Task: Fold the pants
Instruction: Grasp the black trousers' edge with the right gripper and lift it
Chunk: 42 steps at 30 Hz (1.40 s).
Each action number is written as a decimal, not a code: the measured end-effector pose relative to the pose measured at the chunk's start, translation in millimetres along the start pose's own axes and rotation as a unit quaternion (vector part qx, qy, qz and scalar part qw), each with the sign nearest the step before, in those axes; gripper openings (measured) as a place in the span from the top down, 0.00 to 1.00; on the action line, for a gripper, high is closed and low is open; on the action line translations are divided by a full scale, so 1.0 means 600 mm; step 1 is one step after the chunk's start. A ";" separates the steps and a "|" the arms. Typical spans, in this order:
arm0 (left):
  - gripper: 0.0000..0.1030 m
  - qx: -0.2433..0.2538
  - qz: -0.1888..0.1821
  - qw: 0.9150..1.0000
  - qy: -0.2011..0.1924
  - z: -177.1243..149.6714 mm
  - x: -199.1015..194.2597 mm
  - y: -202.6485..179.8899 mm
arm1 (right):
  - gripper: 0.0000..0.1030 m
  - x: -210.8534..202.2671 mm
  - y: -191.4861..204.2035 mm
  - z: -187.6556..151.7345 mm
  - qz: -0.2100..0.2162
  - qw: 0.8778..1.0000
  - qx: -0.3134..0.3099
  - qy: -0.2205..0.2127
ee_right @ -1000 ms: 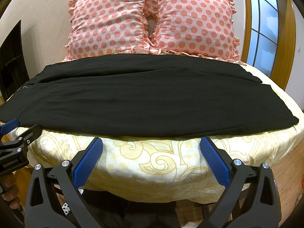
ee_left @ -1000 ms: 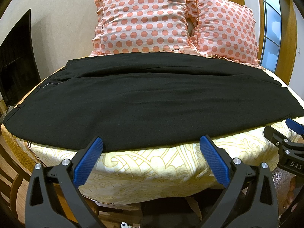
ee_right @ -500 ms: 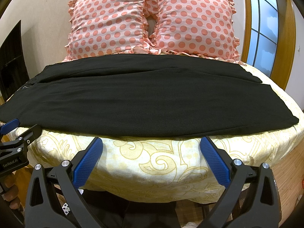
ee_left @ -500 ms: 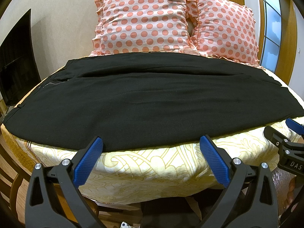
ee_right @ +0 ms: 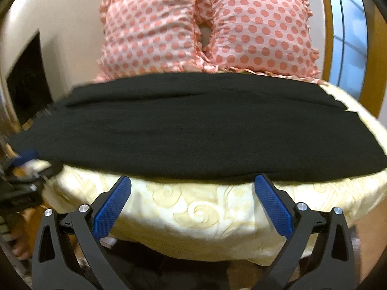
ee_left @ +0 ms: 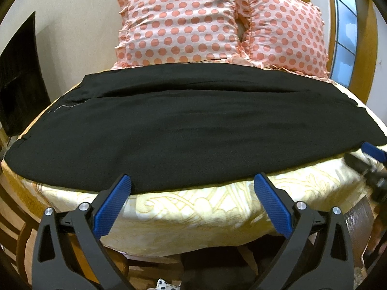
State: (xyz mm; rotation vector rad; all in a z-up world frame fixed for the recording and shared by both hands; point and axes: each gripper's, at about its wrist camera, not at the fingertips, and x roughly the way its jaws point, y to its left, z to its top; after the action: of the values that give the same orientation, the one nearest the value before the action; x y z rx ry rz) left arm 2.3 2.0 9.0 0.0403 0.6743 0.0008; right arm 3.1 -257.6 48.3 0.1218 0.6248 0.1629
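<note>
Just ahead of both grippers, the black pants [ee_left: 193,130] lie spread flat across the bed [ee_left: 193,212], their long side running crosswise so that the near edge sits right beyond the blue fingertips [ee_left: 121,188]. The left gripper [ee_left: 193,186] has its jaws spread wide and holds nothing; its tips are level with the near edge but whether they touch the cloth cannot be told. The right gripper [ee_right: 192,186] is likewise wide open and empty, poised at the same edge further along. Judging from this, no fold has been made and the first grasp is about to happen.

Beyond the pants, two polka-dot pillows [ee_right: 205,29] lean against the wall, and a window [ee_right: 348,36] stands off to the right.

The likely trouble: the pants lie in layers, so a shallow pinch could catch only the top one and drag it askew. Closing too deep could grab the yellow bedsheet [ee_right: 205,212] beneath as well. Uneven lifting between the two hands would skew the fold line.
</note>
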 end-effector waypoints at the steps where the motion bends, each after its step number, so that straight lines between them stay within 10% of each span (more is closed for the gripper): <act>1: 0.02 -0.001 0.000 1.000 -0.001 0.002 -0.001 0.001 | 0.01 -0.008 -0.015 0.018 -0.003 1.000 0.007 -0.016; 9: 0.02 -0.041 0.020 0.997 -0.060 0.098 -0.002 0.048 | 0.01 0.031 -0.147 0.218 -0.123 0.990 0.025 -0.060; 14: 0.02 -0.067 0.026 0.997 -0.042 0.135 0.048 0.074 | 0.01 0.178 -0.287 0.327 -0.192 0.975 0.111 0.018; 22: 0.02 -0.069 0.035 0.997 -0.015 0.156 0.103 0.087 | 0.35 0.395 -0.486 0.380 -0.283 0.907 0.286 0.122; 30: 0.02 -0.073 0.019 0.997 0.023 0.149 0.137 0.095 | 0.41 0.485 -0.529 0.384 -0.372 0.868 0.296 0.144; 35: 0.02 -0.073 0.015 0.997 0.026 0.148 0.141 0.093 | 0.46 0.490 -0.515 0.375 -0.395 0.873 0.247 0.144; 42: 0.02 -0.078 0.010 0.997 0.028 0.147 0.140 0.095 | 0.88 0.421 -0.548 0.324 -0.297 0.896 0.317 0.091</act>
State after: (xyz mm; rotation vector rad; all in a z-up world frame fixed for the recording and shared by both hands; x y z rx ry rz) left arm 123.6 56.9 27.4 -0.1031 0.7283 0.0731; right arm 357.4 -544.8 7.0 0.5420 0.8599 -0.6401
